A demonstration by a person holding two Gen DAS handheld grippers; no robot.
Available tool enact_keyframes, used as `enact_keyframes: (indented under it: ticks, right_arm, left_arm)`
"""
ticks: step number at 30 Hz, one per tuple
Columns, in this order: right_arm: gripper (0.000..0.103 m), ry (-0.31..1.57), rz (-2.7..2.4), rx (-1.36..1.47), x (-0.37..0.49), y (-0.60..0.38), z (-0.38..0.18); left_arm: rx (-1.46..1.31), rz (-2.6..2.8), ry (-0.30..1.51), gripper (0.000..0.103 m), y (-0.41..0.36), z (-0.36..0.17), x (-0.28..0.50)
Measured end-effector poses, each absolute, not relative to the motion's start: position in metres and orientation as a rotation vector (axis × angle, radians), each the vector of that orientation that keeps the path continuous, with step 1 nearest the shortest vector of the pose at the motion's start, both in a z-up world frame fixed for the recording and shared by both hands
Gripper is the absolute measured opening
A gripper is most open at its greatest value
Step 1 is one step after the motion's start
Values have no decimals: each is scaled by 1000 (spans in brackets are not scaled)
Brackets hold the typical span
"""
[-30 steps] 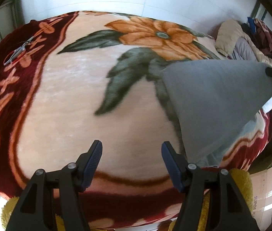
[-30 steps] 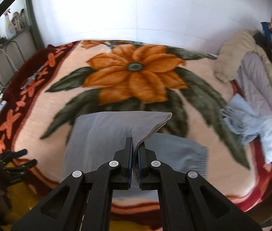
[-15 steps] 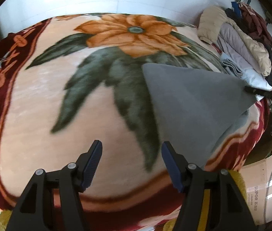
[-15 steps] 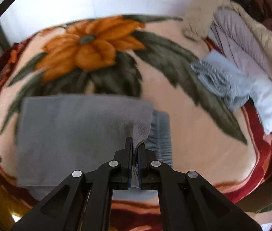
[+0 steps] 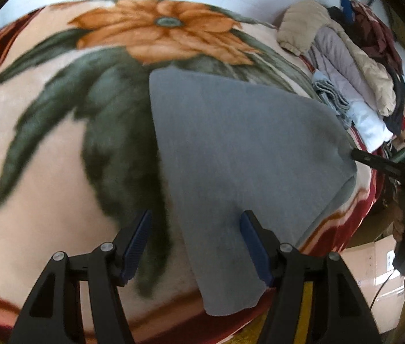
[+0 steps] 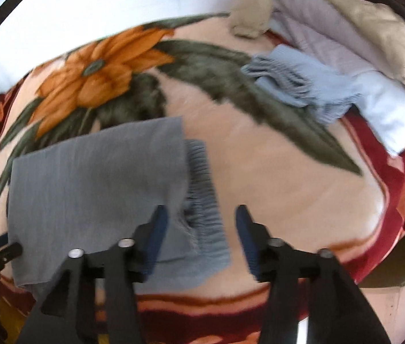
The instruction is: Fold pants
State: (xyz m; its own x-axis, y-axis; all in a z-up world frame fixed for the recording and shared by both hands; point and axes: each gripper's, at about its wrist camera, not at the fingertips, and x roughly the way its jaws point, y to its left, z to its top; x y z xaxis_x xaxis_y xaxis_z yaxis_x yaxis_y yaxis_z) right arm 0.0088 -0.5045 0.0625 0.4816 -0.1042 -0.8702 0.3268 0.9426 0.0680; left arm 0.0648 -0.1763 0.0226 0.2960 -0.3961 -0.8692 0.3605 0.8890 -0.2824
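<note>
The grey pants (image 5: 231, 154) lie folded flat on the floral blanket (image 5: 45, 149) near the bed's front edge. In the right wrist view the pants (image 6: 93, 177) show a ribbed waistband (image 6: 202, 195) sticking out from under the folded top layer. My left gripper (image 5: 196, 243) is open and empty, just above the pants' near end. My right gripper (image 6: 199, 232) is open and empty over the waistband corner. The right gripper also shows in the left wrist view (image 5: 374, 163) at the pants' far edge.
A pile of clothes lies along the bed's right side: a beige jacket (image 6: 345, 8), a light blue knit (image 6: 302, 86) and a white garment (image 6: 388, 114). A cardboard box (image 5: 374, 272) stands on the floor beside the bed. A white wall is behind.
My right gripper has opened and let go of the pants' top layer, which now lies flat. My left gripper moved right, over the pants' near end.
</note>
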Motion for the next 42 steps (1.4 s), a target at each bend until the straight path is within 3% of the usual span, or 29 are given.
enact_keyframes:
  ticks: [13, 14, 15, 16, 18, 22, 30, 37, 42]
  right_arm:
    - [58, 1107, -198, 640, 2, -528, -6]
    - [57, 1098, -194, 634, 2, -526, -4]
    - [48, 1090, -185, 627, 2, -523, -2]
    - [39, 1080, -180, 621, 1, -521, 0]
    - [30, 1067, -178, 606, 1, -515, 5]
    - [20, 1043, -140, 583, 1, -497, 21]
    - [20, 1021, 86, 598, 6, -417, 37]
    - [23, 1128, 166, 445, 20, -330, 20]
    - [29, 1207, 102, 320, 23, -311, 22]
  left_arm:
    - [-214, -523, 1222, 65, -190, 5, 79]
    - [-223, -533, 1218, 48, -190, 5, 80]
    - [-227, -550, 1224, 28, -190, 5, 81]
    - [-232, -562, 1230, 23, -190, 6, 82]
    - [-239, -579, 1227, 18, -189, 9, 82]
    - [-217, -603, 1190, 17, -181, 31, 77]
    - [-102, -501, 1115, 16, -110, 73, 72]
    - [-108, -351, 1181, 18, -15, 58, 72]
    - [-224, -250, 1194, 30, 20, 37, 74]
